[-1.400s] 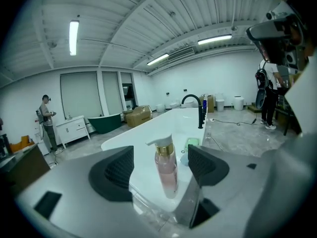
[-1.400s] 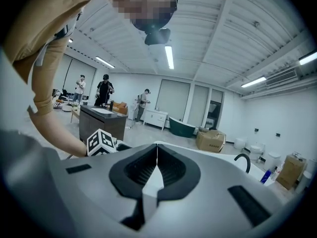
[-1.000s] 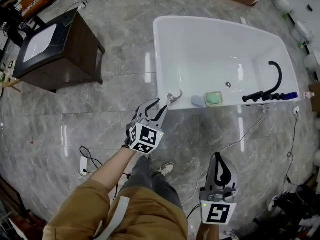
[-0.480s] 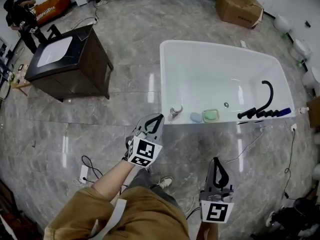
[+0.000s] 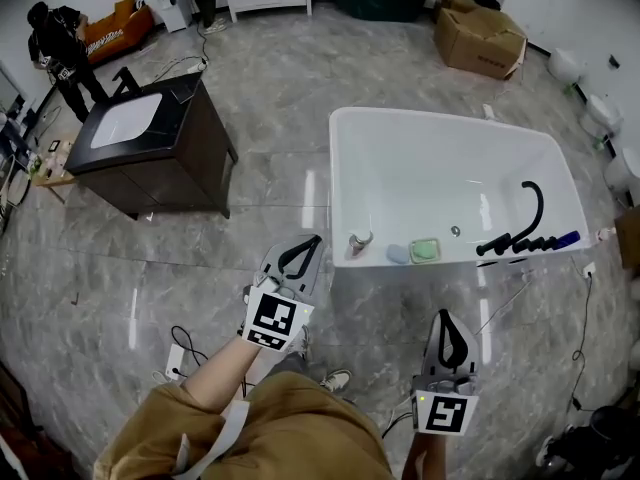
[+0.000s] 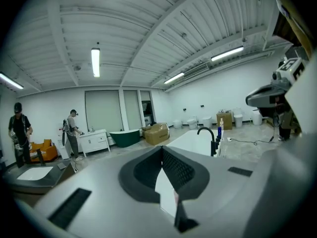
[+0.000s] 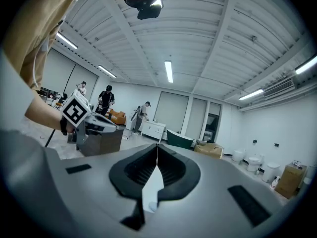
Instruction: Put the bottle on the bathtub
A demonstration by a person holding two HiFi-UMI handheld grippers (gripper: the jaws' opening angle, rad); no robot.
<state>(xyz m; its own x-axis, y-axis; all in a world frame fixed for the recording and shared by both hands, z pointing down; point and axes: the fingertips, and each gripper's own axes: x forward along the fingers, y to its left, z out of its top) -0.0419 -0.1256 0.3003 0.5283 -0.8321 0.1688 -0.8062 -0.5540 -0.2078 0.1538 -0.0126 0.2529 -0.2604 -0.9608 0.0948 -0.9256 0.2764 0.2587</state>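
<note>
Looking at the head view, the small blue bottle (image 5: 566,238) is already seen on the white bathtub's (image 5: 336,188) near rim, beside the curved black faucet (image 5: 541,208). It sits ahead and to the right, well apart from both grippers. The right gripper (image 5: 444,315) is nearer than the left gripper (image 5: 312,240). Both sets of fingers are pressed together, nothing held. Upright or lying can't be told.

I see a white bathtub (image 5: 440,168), a black faucet (image 5: 522,224), a blue bottle (image 5: 563,239), a green soap dish (image 5: 425,251), a grey veined marble floor (image 5: 270,78), a dark brown cabinet (image 5: 195,158) and my mustard sleeve (image 5: 290,438).
</note>
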